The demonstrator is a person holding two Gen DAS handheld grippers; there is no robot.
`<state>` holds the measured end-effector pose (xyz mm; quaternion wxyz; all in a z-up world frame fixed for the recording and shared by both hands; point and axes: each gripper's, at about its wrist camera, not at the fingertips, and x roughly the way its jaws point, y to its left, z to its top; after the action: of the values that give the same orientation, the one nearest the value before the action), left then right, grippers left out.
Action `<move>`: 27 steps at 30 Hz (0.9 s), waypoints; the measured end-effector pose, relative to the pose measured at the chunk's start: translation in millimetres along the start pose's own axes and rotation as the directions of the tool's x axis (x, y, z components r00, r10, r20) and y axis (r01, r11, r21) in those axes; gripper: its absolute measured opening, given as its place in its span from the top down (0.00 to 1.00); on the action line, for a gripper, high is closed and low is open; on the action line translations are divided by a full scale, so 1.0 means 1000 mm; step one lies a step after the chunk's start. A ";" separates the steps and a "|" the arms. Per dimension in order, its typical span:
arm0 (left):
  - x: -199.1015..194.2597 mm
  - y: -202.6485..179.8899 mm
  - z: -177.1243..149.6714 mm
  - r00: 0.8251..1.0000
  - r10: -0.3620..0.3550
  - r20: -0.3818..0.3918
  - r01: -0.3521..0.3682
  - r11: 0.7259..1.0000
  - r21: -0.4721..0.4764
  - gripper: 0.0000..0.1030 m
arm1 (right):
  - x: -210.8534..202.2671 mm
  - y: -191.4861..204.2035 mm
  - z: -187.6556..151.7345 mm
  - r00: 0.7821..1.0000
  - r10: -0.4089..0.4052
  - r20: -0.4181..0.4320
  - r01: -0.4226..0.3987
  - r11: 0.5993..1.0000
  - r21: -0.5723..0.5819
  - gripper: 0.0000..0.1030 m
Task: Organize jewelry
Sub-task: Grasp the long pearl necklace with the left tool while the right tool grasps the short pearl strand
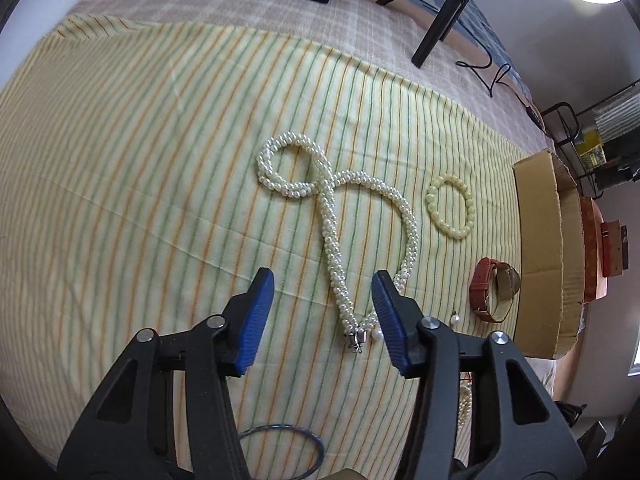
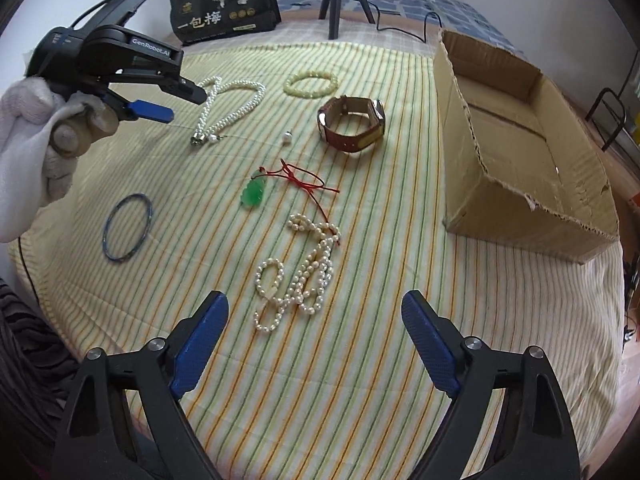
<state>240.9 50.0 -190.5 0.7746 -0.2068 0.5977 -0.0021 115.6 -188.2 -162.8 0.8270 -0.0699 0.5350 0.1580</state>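
Observation:
A thick woven pearl necklace (image 1: 332,216) lies looped on the striped cloth. My left gripper (image 1: 322,280) hangs just above its clasp end with one strand between the open jaws, pads apart from it. The right wrist view shows that gripper (image 2: 184,106) in a gloved hand beside the same necklace (image 2: 228,108). My right gripper (image 2: 315,298) is open and empty over a tangled thin pearl strand (image 2: 296,276). Also on the cloth are a pale bead bracelet (image 2: 311,84), a brown-strapped watch (image 2: 352,124), a loose pearl (image 2: 286,137), a green pendant on red cord (image 2: 253,196) and a blue bangle (image 2: 128,226).
An open cardboard box (image 2: 520,140) stands on the right side of the cloth, its near wall torn. A black packet (image 2: 226,6) and a tripod (image 2: 336,0) with a trailing cable stand at the far edge. The striped cloth (image 2: 400,320) covers the surface.

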 end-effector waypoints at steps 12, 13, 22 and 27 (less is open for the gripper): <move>0.023 -0.006 0.007 0.998 0.057 -0.012 -0.057 0.998 -0.016 0.58 | 0.003 0.001 0.001 1.000 0.009 -0.012 -0.009 1.000 -0.006 0.23; 0.025 -0.008 0.008 0.998 0.064 -0.010 -0.064 0.998 -0.012 0.59 | 0.004 0.001 0.001 1.000 0.009 -0.014 -0.009 1.000 -0.004 0.23; 0.029 -0.009 0.011 0.994 0.110 0.028 -0.110 0.994 -0.005 0.90 | 0.019 0.002 0.003 0.998 0.004 -0.055 -0.005 1.000 -0.008 0.23; 0.028 -0.003 0.013 0.996 0.088 0.026 -0.088 0.996 -0.015 0.94 | 0.033 0.015 0.003 0.996 -0.057 -0.075 0.050 0.995 -0.088 0.23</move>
<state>261.4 44.6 -213.1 0.7803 -0.1857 0.5959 0.0391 125.1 -167.1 -190.6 0.8057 -0.1259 0.5574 0.1559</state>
